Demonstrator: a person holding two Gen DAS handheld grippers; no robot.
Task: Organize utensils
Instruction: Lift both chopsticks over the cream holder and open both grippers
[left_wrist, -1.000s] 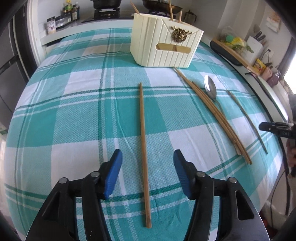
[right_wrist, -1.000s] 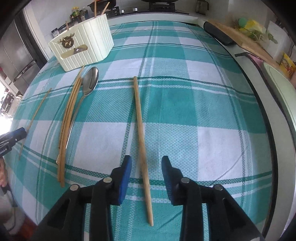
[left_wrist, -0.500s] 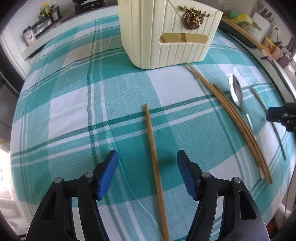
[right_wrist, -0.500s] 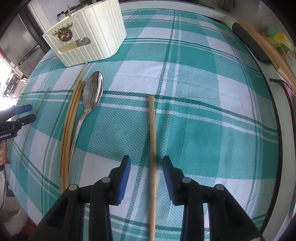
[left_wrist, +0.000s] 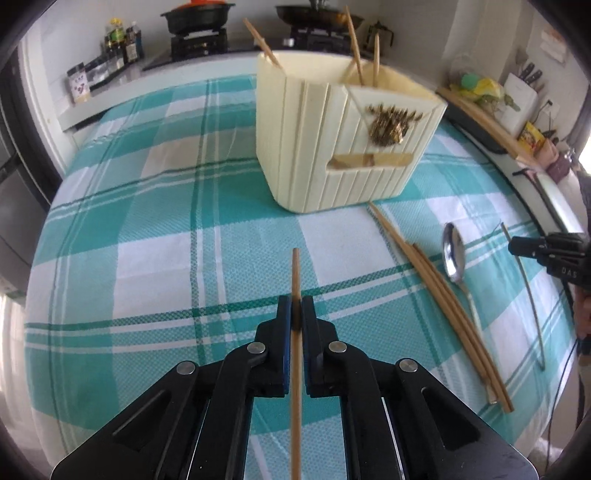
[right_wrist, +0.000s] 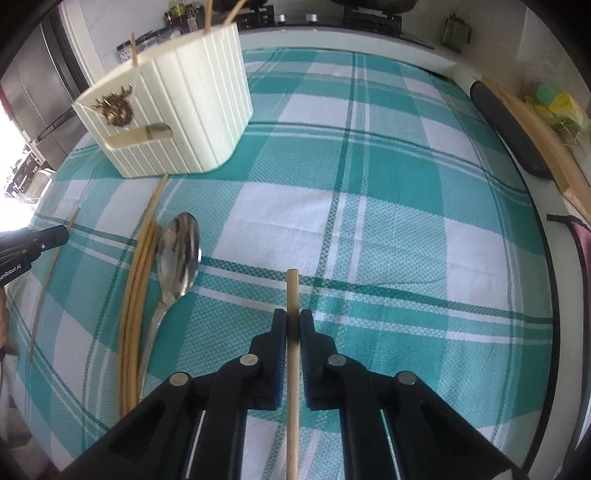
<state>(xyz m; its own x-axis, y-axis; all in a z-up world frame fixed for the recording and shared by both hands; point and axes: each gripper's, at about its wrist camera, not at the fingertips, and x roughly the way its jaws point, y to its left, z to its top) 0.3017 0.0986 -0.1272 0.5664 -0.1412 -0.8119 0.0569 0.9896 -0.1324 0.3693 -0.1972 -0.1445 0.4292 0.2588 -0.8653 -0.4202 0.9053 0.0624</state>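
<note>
Each tool is clamping one chopstick mid-shaft: the left tool (left_wrist: 295, 314) on its chopstick (left_wrist: 295, 273), the right tool (right_wrist: 292, 325) on its chopstick (right_wrist: 292, 291), probably for lifting off the tabletop (left_wrist: 147, 240). Both sticks are running lengthwise near-to-far, tips pointing toward the far holder (left_wrist: 332, 147), apparently their destination.
</note>
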